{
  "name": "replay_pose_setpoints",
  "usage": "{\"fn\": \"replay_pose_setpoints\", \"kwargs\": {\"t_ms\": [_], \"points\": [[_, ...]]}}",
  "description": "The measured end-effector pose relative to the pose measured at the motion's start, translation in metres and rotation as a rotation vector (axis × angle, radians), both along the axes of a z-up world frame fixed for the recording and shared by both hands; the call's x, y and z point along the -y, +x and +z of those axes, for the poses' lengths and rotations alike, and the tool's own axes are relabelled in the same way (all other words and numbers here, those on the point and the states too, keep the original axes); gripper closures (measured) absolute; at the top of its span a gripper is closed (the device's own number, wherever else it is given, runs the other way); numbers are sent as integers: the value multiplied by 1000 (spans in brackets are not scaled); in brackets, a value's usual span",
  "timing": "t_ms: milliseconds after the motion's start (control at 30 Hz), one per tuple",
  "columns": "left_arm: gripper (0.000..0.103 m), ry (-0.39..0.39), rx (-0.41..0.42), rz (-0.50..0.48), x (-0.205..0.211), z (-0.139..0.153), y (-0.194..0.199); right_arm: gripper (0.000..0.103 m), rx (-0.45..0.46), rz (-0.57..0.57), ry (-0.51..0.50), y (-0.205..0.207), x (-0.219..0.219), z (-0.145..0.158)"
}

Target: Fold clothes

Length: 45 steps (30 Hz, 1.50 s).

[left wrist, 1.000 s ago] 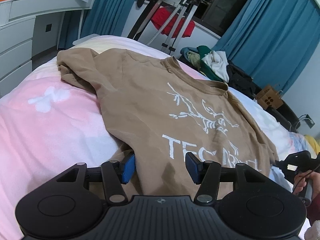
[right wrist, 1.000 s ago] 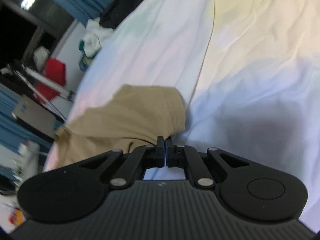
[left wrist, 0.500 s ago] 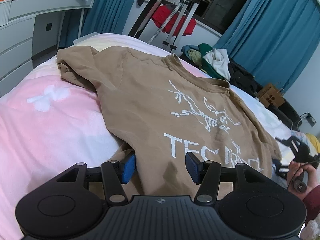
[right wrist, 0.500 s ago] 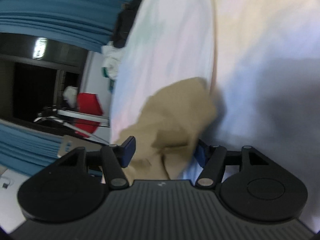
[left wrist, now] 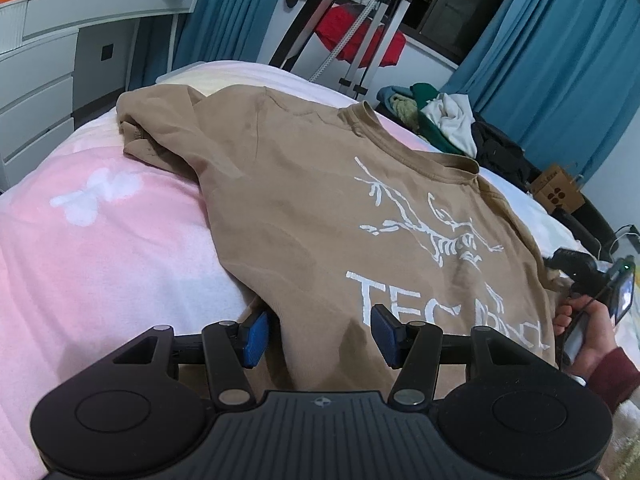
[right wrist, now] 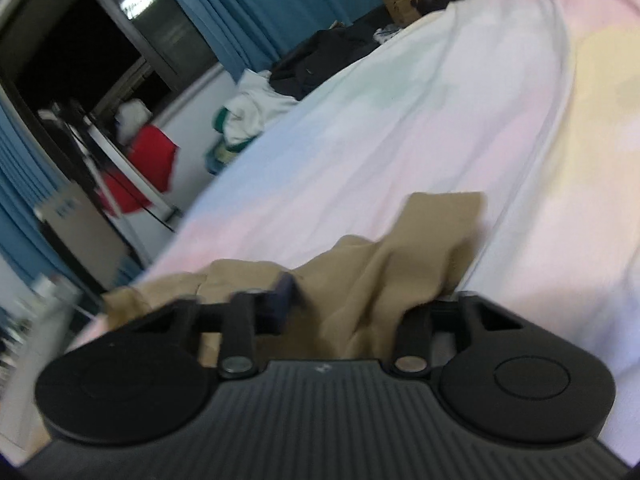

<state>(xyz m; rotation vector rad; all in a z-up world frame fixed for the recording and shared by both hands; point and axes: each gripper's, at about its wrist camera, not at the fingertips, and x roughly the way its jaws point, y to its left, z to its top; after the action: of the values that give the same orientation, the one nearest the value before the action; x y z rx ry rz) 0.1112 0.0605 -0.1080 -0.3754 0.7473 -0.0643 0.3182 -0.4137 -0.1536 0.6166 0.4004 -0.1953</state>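
Observation:
A tan T-shirt (left wrist: 320,208) with a white print lies spread on the pastel bed cover (left wrist: 100,248), neck toward the far side. My left gripper (left wrist: 316,334) is open over the shirt's near hem, blue pads on either side of a fold. My right gripper (right wrist: 360,300) is open over the shirt's crumpled right sleeve (right wrist: 420,248), and the cloth lies between its jaws; its right fingertip is hidden by the cloth. The right gripper also shows in the left wrist view (left wrist: 588,280), held by a hand at the shirt's right edge.
A white dresser (left wrist: 48,60) stands at the left. A clothes rack (left wrist: 360,28) with a red garment stands beyond the bed. A pile of clothes (left wrist: 440,120) and a cardboard box (left wrist: 558,194) lie by the blue curtains (left wrist: 540,60).
My right gripper went from shut to open and let go of the sleeve, then swung to a new angle. The left gripper stayed open and barely moved.

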Motion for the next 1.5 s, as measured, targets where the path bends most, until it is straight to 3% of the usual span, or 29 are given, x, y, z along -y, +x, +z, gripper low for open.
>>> {"fn": "replay_pose_setpoints", "kwargs": {"t_ms": [467,600,733,833,967,1000,1267,1500], "points": [[47,30,33,64,-16,18,-12,97,69,60,-642,8,-151,88],[46,48,32,85,-23,17,-10,97,48,248,-709,12,-228,61],[46,43,29,96,-28,13,-7,95,-46,349,-695,27,-275,28],[46,40,26,104,-33,10,-5,87,-128,436,-648,45,-283,14],[46,37,25,109,-36,7,-2,32,-119,515,-494,38,-266,24],[46,38,29,104,-35,8,-2,29,-101,533,-451,32,-260,31],[46,56,57,72,-25,15,-10,29,35,532,-238,-78,-200,101],[46,85,85,35,-15,25,-31,28,29,438,-208,-186,-156,130]]}}
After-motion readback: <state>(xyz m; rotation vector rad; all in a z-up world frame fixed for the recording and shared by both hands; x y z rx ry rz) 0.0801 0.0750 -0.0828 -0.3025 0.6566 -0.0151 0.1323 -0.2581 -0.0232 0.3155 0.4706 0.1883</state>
